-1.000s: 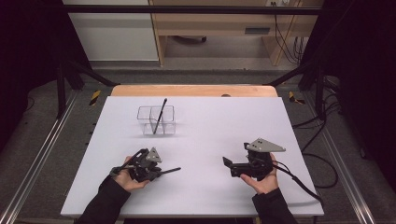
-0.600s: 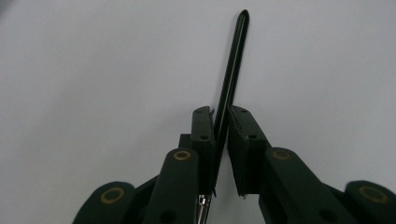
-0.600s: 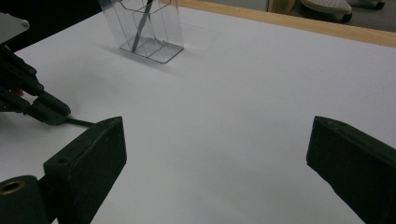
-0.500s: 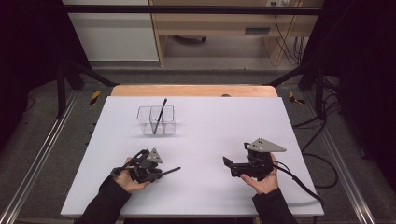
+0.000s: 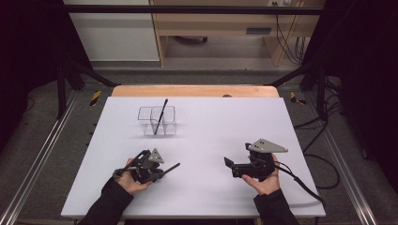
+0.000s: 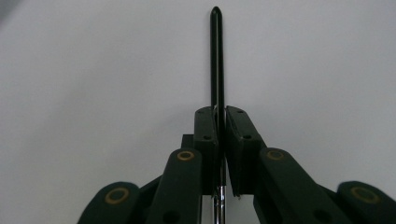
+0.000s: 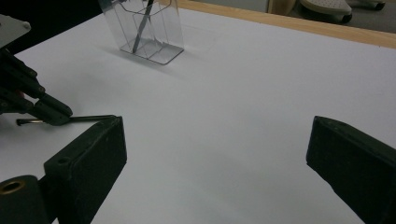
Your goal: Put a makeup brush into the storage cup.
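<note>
— What have you got in hand?

— My left gripper [image 5: 159, 169] has its jaws closed tight on a thin black pen [image 6: 216, 60]; it sticks out past them, tip pointing right across the white worktop [image 5: 211, 122]. My right gripper [image 5: 231, 165] sits at the near right with its jaws spread wide and holding nothing.

— And where would the pen go?

— My guess is the clear divided holder [image 5: 157, 121] at the far left, where another black pen [image 5: 161, 116] already leans.

— What could go wrong?

— The hold is narrow on a slim, smooth barrel, so it could swivel or slip if I swing fast. The holder looks light; a nudge on its rim might tip it or knock the leaning pen.

— Room to move?

— Plenty. The worktop between me and the holder is bare, and its edges are well away.
</note>
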`<control>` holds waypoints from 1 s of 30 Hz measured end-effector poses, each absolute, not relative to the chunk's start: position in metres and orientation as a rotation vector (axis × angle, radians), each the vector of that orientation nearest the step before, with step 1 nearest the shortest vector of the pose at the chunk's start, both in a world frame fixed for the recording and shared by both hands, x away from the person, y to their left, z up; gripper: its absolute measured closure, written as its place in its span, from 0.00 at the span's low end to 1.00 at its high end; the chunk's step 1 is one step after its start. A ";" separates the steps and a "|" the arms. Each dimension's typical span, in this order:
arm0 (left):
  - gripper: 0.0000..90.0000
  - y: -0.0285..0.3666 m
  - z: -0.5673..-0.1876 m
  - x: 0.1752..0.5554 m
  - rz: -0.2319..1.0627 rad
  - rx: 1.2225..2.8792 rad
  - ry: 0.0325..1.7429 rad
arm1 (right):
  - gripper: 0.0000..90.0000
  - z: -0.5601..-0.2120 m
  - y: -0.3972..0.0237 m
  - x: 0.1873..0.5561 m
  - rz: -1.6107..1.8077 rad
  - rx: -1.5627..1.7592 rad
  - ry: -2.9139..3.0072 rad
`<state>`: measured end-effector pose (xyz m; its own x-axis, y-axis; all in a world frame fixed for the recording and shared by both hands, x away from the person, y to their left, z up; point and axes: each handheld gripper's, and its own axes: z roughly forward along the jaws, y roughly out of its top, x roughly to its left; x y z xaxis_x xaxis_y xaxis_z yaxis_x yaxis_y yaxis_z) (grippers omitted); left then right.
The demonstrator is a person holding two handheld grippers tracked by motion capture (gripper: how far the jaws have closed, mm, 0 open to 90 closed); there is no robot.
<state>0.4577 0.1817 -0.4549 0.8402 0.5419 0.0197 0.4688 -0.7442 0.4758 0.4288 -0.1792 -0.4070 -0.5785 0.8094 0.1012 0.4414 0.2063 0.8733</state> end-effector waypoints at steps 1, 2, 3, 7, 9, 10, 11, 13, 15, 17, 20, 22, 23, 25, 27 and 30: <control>0.89 0.182 -0.455 0.458 0.204 2.560 0.742 | 0.06 -0.407 -0.179 0.429 1.327 1.166 2.110; 0.86 0.181 -0.454 0.459 0.199 2.568 0.737 | 0.06 -0.407 -0.179 0.429 1.327 1.165 2.109; 0.83 0.181 -0.453 0.460 0.206 2.578 0.726 | 0.06 -0.407 -0.179 0.429 1.328 1.167 2.109; 0.78 0.181 -0.446 0.463 0.207 2.598 0.711 | 0.06 -0.405 -0.180 0.429 1.333 1.168 2.104; 0.77 0.181 -0.445 0.465 0.197 2.623 0.713 | 0.06 -0.405 -0.181 0.429 1.335 1.166 2.100; 0.76 0.181 -0.445 0.465 0.192 2.633 0.714 | 0.06 -0.405 -0.181 0.429 1.333 1.168 2.102; 0.76 0.180 -0.445 0.466 0.181 2.649 0.708 | 0.07 -0.405 -0.181 0.429 1.331 1.168 2.102; 0.77 0.178 -0.447 0.466 0.160 2.672 0.704 | 0.07 -0.405 -0.181 0.430 1.328 1.166 2.109; 0.78 0.176 -0.448 0.466 0.150 2.688 0.697 | 0.07 -0.405 -0.181 0.430 1.326 1.166 2.111; 0.79 0.175 -0.448 0.466 0.148 2.694 0.697 | 0.07 -0.404 -0.181 0.430 1.329 1.168 2.111; 0.83 0.175 -0.448 0.467 0.143 2.692 0.714 | 0.07 -0.404 -0.181 0.429 1.331 1.167 2.111; 0.85 0.174 -0.448 0.466 0.141 2.696 0.722 | 0.07 -0.404 -0.181 0.430 1.328 1.168 2.114; 0.86 0.174 -0.448 0.465 0.136 2.697 0.725 | 0.07 -0.404 -0.181 0.430 1.327 1.167 2.118; 0.89 0.173 -0.448 0.464 0.138 2.705 0.723 | 0.07 -0.405 -0.181 0.430 1.325 1.165 2.123; 0.91 0.173 -0.448 0.463 0.139 2.706 0.725 | 0.07 -0.405 -0.180 0.430 1.324 1.166 2.125; 0.92 0.172 -0.448 0.463 0.143 2.710 0.723 | 0.06 -0.405 -0.180 0.430 1.323 1.168 2.129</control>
<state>0.4627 0.1723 -0.4482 0.8662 0.4996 0.0116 0.4662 -0.8161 0.3414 0.4300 -0.1800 -0.4048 -0.5859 0.8033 0.1069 0.4515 0.2140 0.8662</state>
